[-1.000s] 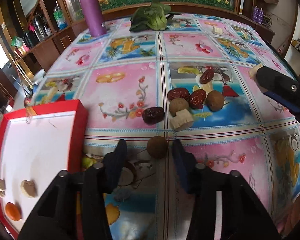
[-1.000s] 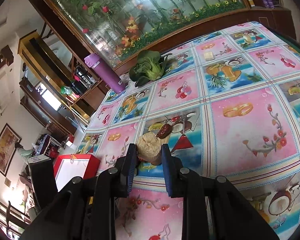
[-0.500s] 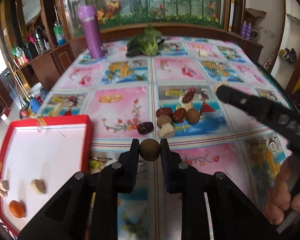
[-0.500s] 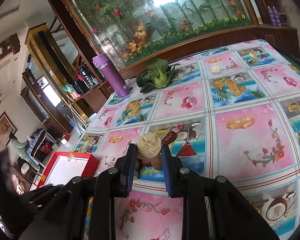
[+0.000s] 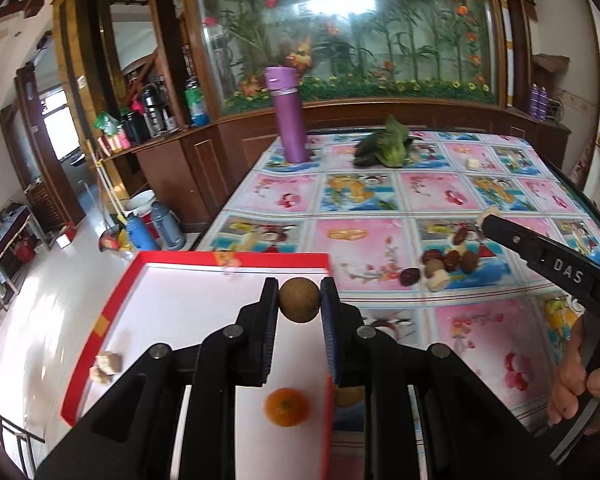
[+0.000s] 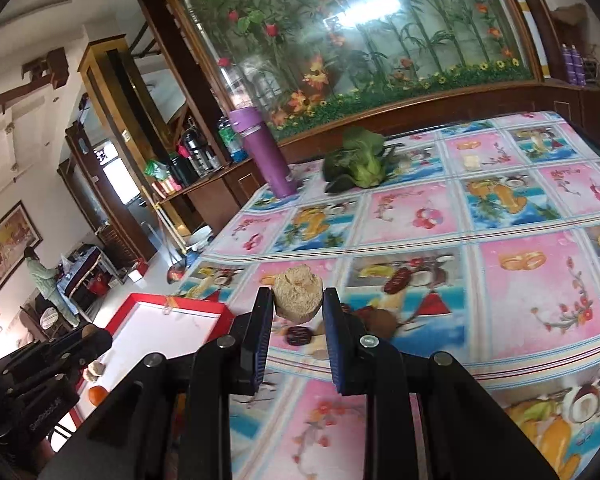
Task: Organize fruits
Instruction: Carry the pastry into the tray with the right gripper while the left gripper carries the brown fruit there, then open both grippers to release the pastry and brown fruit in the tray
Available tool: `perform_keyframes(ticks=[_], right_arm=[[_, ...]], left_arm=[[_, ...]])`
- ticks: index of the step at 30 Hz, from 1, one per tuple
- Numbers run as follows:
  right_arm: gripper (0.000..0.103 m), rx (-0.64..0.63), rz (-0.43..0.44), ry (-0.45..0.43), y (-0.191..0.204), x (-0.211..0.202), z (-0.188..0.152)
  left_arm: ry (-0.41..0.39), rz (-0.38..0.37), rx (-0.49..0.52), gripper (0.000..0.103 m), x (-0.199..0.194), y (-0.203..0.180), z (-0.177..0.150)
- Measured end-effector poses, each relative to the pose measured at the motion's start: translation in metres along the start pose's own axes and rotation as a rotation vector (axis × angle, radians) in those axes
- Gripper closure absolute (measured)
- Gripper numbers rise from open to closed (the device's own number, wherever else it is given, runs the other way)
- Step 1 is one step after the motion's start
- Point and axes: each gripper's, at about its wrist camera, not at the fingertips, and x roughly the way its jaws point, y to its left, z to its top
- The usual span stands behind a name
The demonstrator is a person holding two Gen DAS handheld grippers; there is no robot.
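Behind the bench (image 5: 380,248), with its pink and blue fruit-print cloth, runs a long aquarium wall of plants and flowers, seen from the left wrist. The left gripper (image 5: 299,300) is clenched on a round brown fruit (image 5: 299,299), pinched between its jaw tips and held above the red tray (image 5: 112,300). On the tray's white floor lie an orange (image 5: 286,407), under the jaws, and pale chunks (image 5: 105,366) by its left rim. Right of the tray, on the bench, sits a cluster of red dates and brown fruits (image 5: 446,262).

From the right wrist, the right gripper (image 6: 298,300) grasps a pale tan chunk (image 6: 298,294) between its jaw tips, above the cluster (image 6: 340,328), with the tray (image 6: 180,306) to the lower left. A purple flask (image 6: 266,152) and a leafy green vegetable (image 6: 358,160) stand beyond.
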Motion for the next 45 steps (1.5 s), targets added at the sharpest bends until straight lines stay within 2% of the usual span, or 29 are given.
perform_keyframes(ticks=[8,16,22,28,36,45], right_arm=[[0.079,-0.106,0.085,0.052,0.071,0.027,-0.002],[0.079,-0.175,0.138,0.182,0.118,0.07,-0.012],[0.079,-0.211,0.123,0.316,0.133,0.105,-0.025],[0.079,-0.219,0.11,0.423,0.139,0.128,-0.042],[0.079,-0.234,0.098,0.489,0.14,0.14,-0.055],[0.079,-0.269,0.086,0.492,0.145,0.14,-0.06]], left_arm=[[0.021,0.059,-0.061,0.08,0.012,0.042,-0.009],[0.075,0.108,-0.081,0.08,0.036,0.077,-0.011],[0.17,0.128,-0.13,0.08,0.064,0.116,-0.009],[0.283,0.098,-0.144,0.08,0.094,0.129,-0.014],[0.382,0.092,-0.158,0.08,0.118,0.134,-0.024],[0.393,0.147,-0.107,0.079,0.121,0.128,-0.022]])
